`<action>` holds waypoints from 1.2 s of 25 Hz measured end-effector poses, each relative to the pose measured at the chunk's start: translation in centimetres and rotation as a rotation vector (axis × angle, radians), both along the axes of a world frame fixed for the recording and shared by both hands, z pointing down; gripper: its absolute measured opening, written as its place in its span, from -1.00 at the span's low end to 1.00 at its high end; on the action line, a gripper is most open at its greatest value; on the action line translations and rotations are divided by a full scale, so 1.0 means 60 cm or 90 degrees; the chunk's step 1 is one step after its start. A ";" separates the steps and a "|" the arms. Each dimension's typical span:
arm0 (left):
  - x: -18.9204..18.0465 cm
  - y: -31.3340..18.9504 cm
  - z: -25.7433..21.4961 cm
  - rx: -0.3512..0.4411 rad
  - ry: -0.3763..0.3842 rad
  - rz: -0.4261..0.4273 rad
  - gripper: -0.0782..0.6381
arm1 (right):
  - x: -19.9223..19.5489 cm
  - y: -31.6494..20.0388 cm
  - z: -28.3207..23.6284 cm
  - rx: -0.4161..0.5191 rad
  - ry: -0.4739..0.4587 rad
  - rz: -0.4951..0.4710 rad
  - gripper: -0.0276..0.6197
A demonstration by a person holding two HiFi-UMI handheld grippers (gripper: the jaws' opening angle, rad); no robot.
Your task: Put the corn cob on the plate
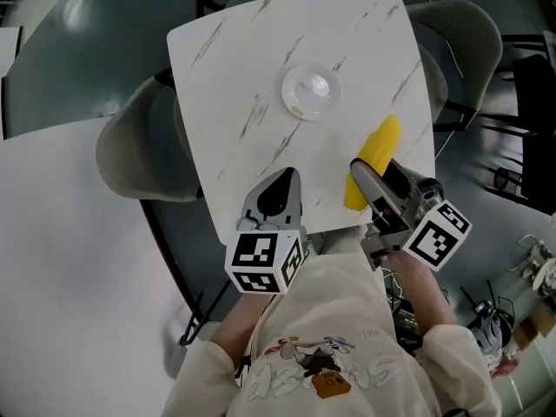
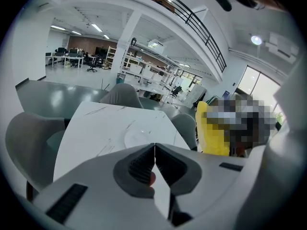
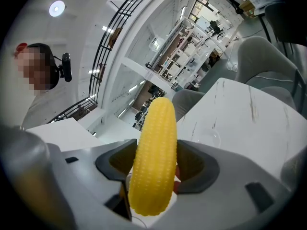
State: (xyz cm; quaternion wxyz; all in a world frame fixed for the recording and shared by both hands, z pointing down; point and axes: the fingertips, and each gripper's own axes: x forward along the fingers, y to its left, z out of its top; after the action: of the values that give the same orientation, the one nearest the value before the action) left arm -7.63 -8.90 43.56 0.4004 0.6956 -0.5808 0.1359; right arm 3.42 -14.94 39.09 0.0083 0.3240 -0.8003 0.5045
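Observation:
A yellow corn cob (image 1: 373,159) is clamped in my right gripper (image 1: 369,176), held above the near right part of the white marble table (image 1: 234,76). In the right gripper view the corn cob (image 3: 154,155) stands between the jaws and sticks out past them. A clear round plate (image 1: 310,91) rests near the table's middle, up and left of the cob, and shows faintly as the plate (image 2: 139,137) in the left gripper view. My left gripper (image 1: 278,194) hovers over the table's near edge, jaws pressed together with nothing between them.
Grey chairs stand around the table: one at the left (image 1: 139,146), one at the right (image 1: 465,42). A second white table (image 1: 69,259) lies to the lower left. Cables and gear (image 1: 504,320) lie on the floor at the right.

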 end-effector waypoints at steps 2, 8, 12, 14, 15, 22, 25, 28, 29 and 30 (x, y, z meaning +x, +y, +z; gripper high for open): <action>-0.003 -0.009 0.023 -0.008 0.003 0.006 -0.76 | -0.008 -0.009 0.018 0.000 0.009 0.001 -0.11; -0.014 -0.040 0.089 -0.030 0.018 0.016 -0.76 | -0.034 -0.033 0.086 -0.012 0.041 0.002 -0.11; -0.020 -0.053 0.113 -0.037 0.020 0.018 -0.76 | -0.037 -0.045 0.115 -0.025 0.059 0.007 -0.11; -0.023 -0.061 0.124 -0.040 0.021 0.020 -0.76 | -0.037 -0.054 0.125 -0.026 0.073 0.013 -0.11; -0.024 -0.065 0.129 -0.042 0.021 0.020 -0.76 | -0.036 -0.057 0.129 -0.028 0.080 0.015 -0.11; -0.036 -0.087 0.173 -0.058 0.025 0.008 -0.76 | -0.051 -0.081 0.157 -0.027 0.138 -0.033 -0.11; -0.036 -0.094 0.184 -0.058 0.029 0.012 -0.76 | -0.065 -0.080 0.172 -0.030 0.144 -0.069 -0.11; -0.038 -0.098 0.189 -0.060 0.030 0.007 -0.76 | -0.073 -0.081 0.190 -0.036 0.153 -0.085 -0.11; -0.041 -0.099 0.192 -0.061 0.031 0.003 -0.76 | -0.077 -0.083 0.196 -0.037 0.156 -0.087 -0.11; -0.044 -0.100 0.195 -0.064 0.032 -0.001 -0.76 | -0.082 -0.086 0.202 -0.039 0.159 -0.088 -0.11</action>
State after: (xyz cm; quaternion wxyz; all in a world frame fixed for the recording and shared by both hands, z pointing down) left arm -10.26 -14.91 55.26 0.4491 0.6775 -0.5637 0.1470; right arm -1.48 -20.11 51.21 0.1521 0.3281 -0.7976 0.4827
